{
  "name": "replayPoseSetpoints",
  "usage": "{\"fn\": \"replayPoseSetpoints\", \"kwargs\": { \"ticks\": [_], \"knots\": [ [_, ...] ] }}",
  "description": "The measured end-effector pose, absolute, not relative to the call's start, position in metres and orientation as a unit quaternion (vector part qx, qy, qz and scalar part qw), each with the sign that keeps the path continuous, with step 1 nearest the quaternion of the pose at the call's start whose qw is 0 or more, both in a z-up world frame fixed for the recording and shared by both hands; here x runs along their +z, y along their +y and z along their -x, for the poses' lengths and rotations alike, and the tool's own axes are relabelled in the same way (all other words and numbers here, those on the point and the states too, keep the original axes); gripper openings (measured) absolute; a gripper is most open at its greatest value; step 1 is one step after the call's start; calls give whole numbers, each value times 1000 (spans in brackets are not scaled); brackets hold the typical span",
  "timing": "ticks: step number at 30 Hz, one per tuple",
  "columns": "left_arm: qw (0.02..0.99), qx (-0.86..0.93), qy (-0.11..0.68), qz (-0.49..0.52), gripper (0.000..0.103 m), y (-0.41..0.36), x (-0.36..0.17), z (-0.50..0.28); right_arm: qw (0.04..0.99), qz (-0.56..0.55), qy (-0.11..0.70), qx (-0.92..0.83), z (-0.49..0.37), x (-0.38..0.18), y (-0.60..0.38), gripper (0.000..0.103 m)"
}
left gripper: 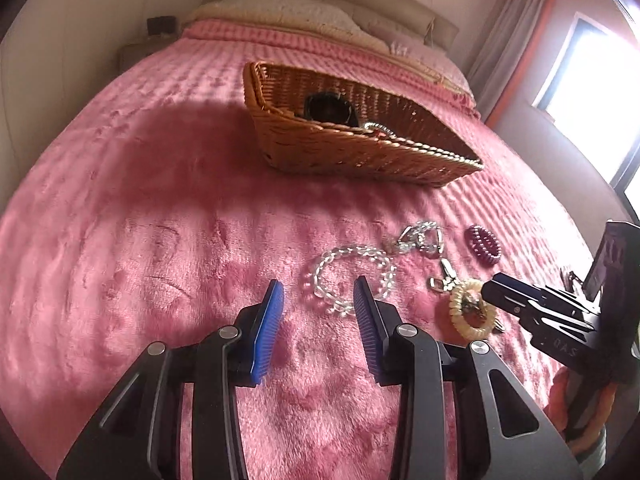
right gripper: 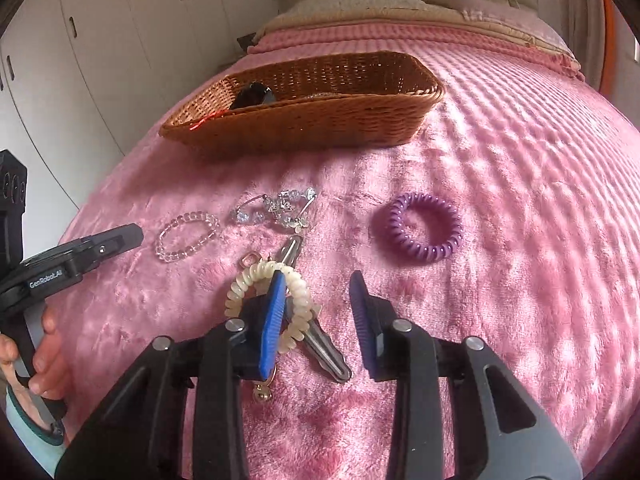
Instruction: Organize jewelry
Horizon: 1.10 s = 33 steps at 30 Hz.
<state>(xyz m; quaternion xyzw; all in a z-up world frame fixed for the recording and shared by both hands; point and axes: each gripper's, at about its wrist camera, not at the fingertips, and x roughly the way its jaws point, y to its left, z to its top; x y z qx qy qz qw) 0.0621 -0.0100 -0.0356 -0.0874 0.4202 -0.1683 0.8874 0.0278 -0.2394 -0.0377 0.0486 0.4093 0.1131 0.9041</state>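
Observation:
A clear bead bracelet (left gripper: 352, 274) (right gripper: 188, 236) lies on the pink bedspread just ahead of my open left gripper (left gripper: 318, 292), whose right finger overlaps its near edge. My right gripper (right gripper: 318, 284) is open over a cream coil hair tie (right gripper: 268, 304) (left gripper: 472, 312) and silver hair clips (right gripper: 320, 344); its left finger reaches into the coil. A silver charm cluster (right gripper: 276, 208) (left gripper: 420, 238) and a purple coil hair tie (right gripper: 420, 226) (left gripper: 483, 242) lie beyond. A wicker basket (left gripper: 360, 152) (right gripper: 304, 124) farther back holds a dark item (left gripper: 328, 108) and beads.
The pink bedspread (left gripper: 160, 220) covers the bed. Pillows (left gripper: 296, 12) lie at the headboard. White wardrobes (right gripper: 100, 40) stand left of the bed, and a bright window (left gripper: 600, 80) is at the right. A hand (right gripper: 44, 344) holds the left gripper.

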Motion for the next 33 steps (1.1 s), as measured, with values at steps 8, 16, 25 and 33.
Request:
{"fn": "replayPoseSetpoints", "kwargs": {
  "ticks": [8,16,25,33],
  "knots": [
    [878,-161,446,68,35,-24,-45,-81,901,-18,416,119,-32,-42,-224,16],
    [875,-146,456,63,6,-24,-51,-82,913,16,388,122,-19,-34,-211,10],
    [889,-111,441,51,6,-6,-41,-41,901,4,395,179,12,-24,-185,9],
    [880,-133,454,53,6,19,-45,-7,887,-13,428,170,7,-47,-174,9]
  ]
}}
